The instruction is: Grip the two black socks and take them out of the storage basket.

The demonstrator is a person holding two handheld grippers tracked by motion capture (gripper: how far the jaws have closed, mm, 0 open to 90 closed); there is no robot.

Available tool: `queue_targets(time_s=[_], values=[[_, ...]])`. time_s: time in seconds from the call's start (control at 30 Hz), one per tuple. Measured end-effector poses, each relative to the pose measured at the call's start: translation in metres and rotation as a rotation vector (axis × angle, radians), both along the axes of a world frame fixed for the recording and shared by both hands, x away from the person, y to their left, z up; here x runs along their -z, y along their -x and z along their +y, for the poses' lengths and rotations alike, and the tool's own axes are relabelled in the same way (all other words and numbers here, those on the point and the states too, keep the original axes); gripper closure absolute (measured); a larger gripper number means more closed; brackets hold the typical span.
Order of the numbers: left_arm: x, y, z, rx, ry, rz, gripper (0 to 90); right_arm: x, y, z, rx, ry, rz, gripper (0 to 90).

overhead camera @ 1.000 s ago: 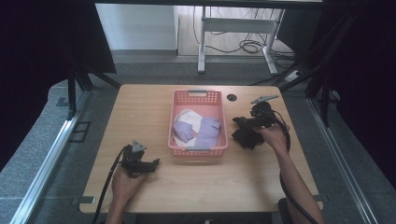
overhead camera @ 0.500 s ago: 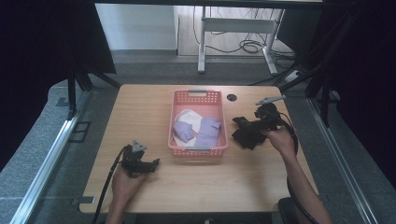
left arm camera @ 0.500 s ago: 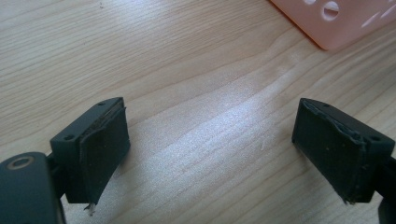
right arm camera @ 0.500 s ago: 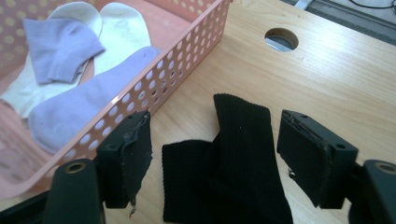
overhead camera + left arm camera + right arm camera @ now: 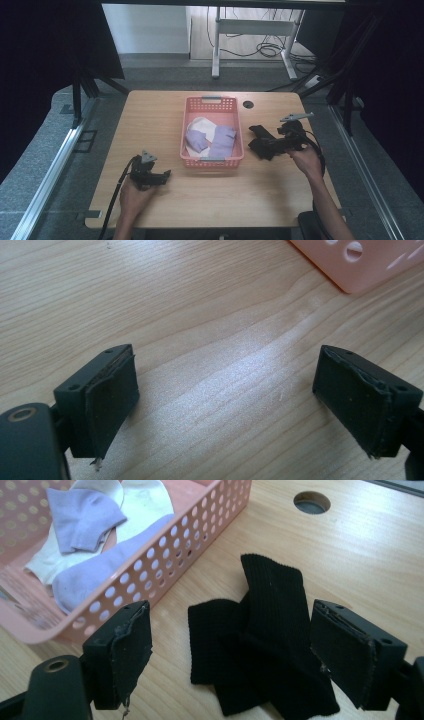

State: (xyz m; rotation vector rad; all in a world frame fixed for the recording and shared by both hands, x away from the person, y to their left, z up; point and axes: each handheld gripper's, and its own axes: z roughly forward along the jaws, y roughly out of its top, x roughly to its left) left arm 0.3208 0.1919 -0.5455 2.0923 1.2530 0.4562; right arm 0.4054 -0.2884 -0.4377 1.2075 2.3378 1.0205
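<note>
Socks, black [image 5: 260, 640], lying crumpled on the wooden counter [image 5: 150, 115] just right of the pink perforated basket [image 5: 194, 104], a ribbed cuff pointing away toward the round cable hole [image 5: 311, 502]. Right gripper [image 5: 235, 655]: jaws spread, having just been opening; in the right gripper view the black socks lie on the counter between and a little beyond the two pads, neither pad pressing on the fabric. In the high view the same right gripper [image 5: 267, 145] lies level, aimed at the basket, with the dark bundle at its front end and the person's hand behind it. Left gripper [image 5: 162, 175]: rests near the front left of the counter, well apart from the black socks, pointing toward the basket; its jaws stand wide apart with bare wood between them, a corner of the basket just beyond at the upper right of the left gripper view. Basket contents: two lilac socks [image 5: 82, 517] and a white sock [image 5: 142, 502], loosely heaped. Right gripper view gives the knit rib of the black socks and the round holes of the basket wall; high view gives both hands, the trailing cables and the basket's place at the counter's middle.
</note>
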Motion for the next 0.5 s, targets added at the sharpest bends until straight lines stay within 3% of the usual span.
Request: queue_targets(time_s=[0.23,0.5], values=[[0.000,0.000,0.000,0.000,0.001,-0.001,10.7,0.012,0.010,-0.010,0.025,-0.025,-0.013,16.4],[0.000,0.000,0.000,0.000,0.001,-0.002,10.7,0.034,0.020,-0.023,0.068,-0.020,0.007,14.2]])
